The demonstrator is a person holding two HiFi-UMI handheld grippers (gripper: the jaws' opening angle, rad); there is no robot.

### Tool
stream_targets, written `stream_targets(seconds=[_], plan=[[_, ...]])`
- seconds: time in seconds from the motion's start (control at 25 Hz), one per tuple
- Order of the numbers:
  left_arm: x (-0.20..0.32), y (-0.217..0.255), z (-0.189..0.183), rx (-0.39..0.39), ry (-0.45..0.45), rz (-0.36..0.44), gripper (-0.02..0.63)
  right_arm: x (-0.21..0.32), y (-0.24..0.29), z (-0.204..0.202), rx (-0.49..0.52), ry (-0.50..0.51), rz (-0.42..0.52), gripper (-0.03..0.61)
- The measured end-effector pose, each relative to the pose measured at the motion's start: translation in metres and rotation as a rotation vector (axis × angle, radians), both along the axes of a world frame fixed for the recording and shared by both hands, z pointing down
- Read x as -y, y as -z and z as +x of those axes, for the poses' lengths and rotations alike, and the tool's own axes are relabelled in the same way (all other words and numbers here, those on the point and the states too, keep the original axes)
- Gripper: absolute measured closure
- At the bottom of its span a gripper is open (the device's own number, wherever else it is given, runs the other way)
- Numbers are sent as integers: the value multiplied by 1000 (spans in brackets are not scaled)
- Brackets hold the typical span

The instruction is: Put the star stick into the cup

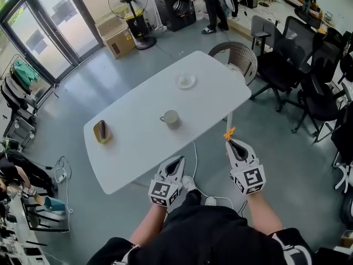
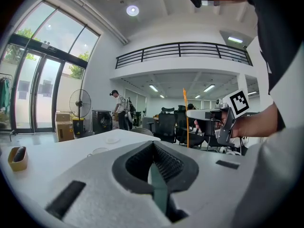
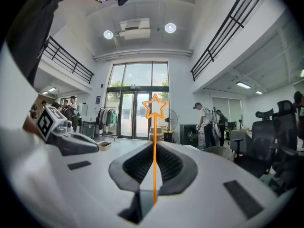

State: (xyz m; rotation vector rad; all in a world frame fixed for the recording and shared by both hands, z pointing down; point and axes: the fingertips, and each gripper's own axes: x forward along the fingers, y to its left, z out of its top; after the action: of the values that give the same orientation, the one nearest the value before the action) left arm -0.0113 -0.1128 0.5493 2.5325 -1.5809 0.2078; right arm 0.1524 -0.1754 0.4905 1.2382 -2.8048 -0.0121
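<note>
A thin orange star stick [image 3: 154, 107] stands upright between the jaws of my right gripper [image 3: 154, 145], which is shut on its shaft. In the head view that gripper [image 1: 230, 143] hovers off the white table's [image 1: 138, 148] near right edge, the stick's star [image 1: 229, 132] above its tip. The pale cup [image 1: 170, 118] stands upright mid-table, to the left of and beyond the stick. My left gripper [image 1: 178, 160] is at the near table edge, below the cup, its jaws shut with nothing in them [image 2: 153, 144]. The left gripper view shows the stick [image 2: 185, 113] to the right.
A small white dish [image 1: 186, 80] lies on the far part of the table, and a yellow tray [image 1: 101, 131] with a dark object sits near its left end. A wicker chair [image 1: 238, 55] and black office chairs [image 1: 287, 59] stand at the right. People stand far off.
</note>
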Motion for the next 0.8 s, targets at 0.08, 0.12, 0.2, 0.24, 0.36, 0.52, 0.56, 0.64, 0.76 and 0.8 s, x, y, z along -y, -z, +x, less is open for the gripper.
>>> stream_targets(seconds=[0.08, 0.12, 0.2, 0.24, 0.36, 0.52, 0.56, 0.64, 0.76, 0.8], plan=[[19, 0, -12, -8, 8, 0, 603, 23, 5, -13, 1, 7, 3, 555], [29, 0, -17, -7, 9, 1, 603, 35, 8, -21, 8, 9, 3, 555], [49, -1, -29, -2, 15, 5, 602, 57, 11, -36, 29, 15, -3, 555], [58, -1, -34, -1, 20, 6, 601, 67, 11, -43, 38, 19, -7, 555], [82, -1, -57, -3, 37, 7, 601, 91, 9, -72, 55, 37, -24, 555], [108, 2, -95, 2, 60, 13, 603, 121, 15, -114, 54, 83, -22, 555], [113, 3, -104, 3, 68, 16, 601, 128, 17, -123, 53, 94, -17, 555], [121, 3, -122, 8, 86, 21, 602, 142, 21, -140, 58, 107, -9, 555], [130, 3, -145, 10, 114, 27, 603, 158, 18, -165, 60, 123, -9, 555], [131, 4, -151, 7, 120, 27, 603, 162, 15, -173, 58, 128, -13, 555]])
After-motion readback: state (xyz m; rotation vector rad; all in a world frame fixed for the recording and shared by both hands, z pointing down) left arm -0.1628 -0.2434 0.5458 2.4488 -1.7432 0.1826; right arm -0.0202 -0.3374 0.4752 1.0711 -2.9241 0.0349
